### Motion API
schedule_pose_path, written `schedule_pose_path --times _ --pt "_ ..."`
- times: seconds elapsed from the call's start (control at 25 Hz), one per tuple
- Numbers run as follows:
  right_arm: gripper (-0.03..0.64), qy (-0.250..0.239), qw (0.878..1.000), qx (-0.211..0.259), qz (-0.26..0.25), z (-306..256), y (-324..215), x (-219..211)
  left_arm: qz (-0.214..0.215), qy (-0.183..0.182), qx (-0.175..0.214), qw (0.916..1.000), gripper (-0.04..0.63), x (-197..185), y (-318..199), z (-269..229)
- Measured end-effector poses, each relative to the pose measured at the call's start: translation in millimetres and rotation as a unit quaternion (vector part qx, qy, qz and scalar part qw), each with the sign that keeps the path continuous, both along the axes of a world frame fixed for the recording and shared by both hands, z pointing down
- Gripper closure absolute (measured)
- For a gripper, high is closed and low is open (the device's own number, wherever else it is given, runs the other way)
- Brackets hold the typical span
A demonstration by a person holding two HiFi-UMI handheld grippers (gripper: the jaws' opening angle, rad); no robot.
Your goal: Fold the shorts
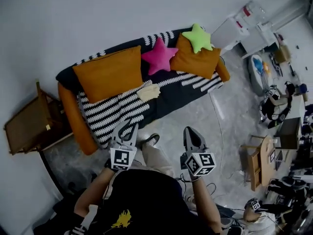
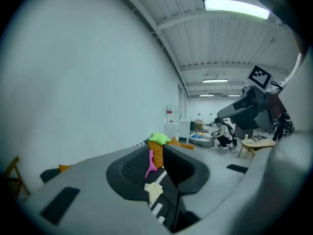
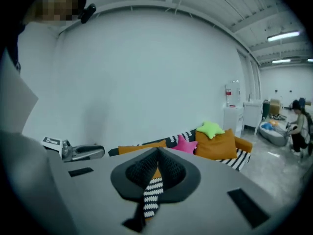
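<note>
Left gripper (image 1: pixel 128 125) has its jaws slightly apart, right gripper (image 1: pixel 190 130) has them closed, both empty; cream shorts (image 1: pixel 148 92) lie on the far striped sofa (image 1: pixel 110 114).

An orange sofa (image 1: pixel 72 117) under a striped throw (image 1: pixel 116 109) stands against the pale wall (image 1: pixel 98 13), on a grey marbled floor (image 1: pixel 230 119). A strip light (image 2: pixel 236 7) glows overhead.

A striped sofa (image 1: pixel 113 112) bears 2 orange cushions (image 1: pixel 108 73), a pink star (image 1: pixel 159 56) and a green star (image 1: pixel 198 37).
</note>
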State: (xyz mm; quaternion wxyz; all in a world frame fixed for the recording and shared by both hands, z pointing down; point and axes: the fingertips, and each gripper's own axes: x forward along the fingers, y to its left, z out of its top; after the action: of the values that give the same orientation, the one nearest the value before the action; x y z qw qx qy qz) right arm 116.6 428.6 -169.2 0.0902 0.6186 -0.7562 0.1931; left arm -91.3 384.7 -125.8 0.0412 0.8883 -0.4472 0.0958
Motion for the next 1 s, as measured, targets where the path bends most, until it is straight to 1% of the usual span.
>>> schedule_pose_path --times 0.08,0.2,0.28,0.32,0.4,0.48,0.52,0.64,0.76,0.88,1.0 --pt "0.600 0.027 0.999 0.026 0.004 -9.3 32.2 -7.0 0.000 0.002 0.024 0.9997 0.502 -10.1 23.8 -10.9" --pt "0.600 0.039 0.997 0.064 0.009 -20.6 53.2 -19.9 -0.016 0.012 0.057 0.9982 0.503 -29.3 42.3 -28.1" --pt "0.600 0.041 0.996 0.082 0.003 -27.5 59.8 -30.8 -0.023 -0.009 0.071 0.9971 0.502 -43.7 51.3 -38.7" --pt "0.600 0.047 0.995 0.083 -0.006 -30.6 65.6 -34.9 -0.028 -0.021 0.072 0.9968 0.502 -48.5 58.6 -41.8" --pt "0.600 0.073 0.993 0.086 -0.027 -39.7 74.1 -37.1 -0.037 -0.035 0.056 0.9971 0.506 -53.6 72.5 -48.8" --pt "0.600 0.091 0.990 0.102 -0.039 -50.9 76.9 -37.7 -0.041 -0.040 0.047 0.9973 0.506 -57.7 80.5 -61.0" --pt "0.600 0.087 0.989 0.109 -0.041 -54.8 79.5 -39.9 -0.041 -0.039 0.043 0.9975 0.506 -59.2 84.8 -66.0" --pt "0.600 0.057 0.990 0.123 -0.041 -58.0 87.9 -47.2 -0.043 -0.012 0.026 0.9987 0.506 -58.6 96.0 -68.3" --pt "0.600 0.074 0.988 0.131 -0.027 -59.5 88.4 -33.5 -0.044 0.007 0.021 0.9988 0.513 -44.3 95.7 -66.6" --pt "0.600 0.068 0.987 0.145 0.005 -72.5 83.9 -16.2 -0.024 0.007 0.032 0.9992 0.540 -25.7 97.0 -74.2" --pt "0.600 0.072 0.982 0.175 0.009 -93.3 76.4 -19.4 -0.010 0.012 0.050 0.9986 0.581 -17.0 94.7 -89.0"
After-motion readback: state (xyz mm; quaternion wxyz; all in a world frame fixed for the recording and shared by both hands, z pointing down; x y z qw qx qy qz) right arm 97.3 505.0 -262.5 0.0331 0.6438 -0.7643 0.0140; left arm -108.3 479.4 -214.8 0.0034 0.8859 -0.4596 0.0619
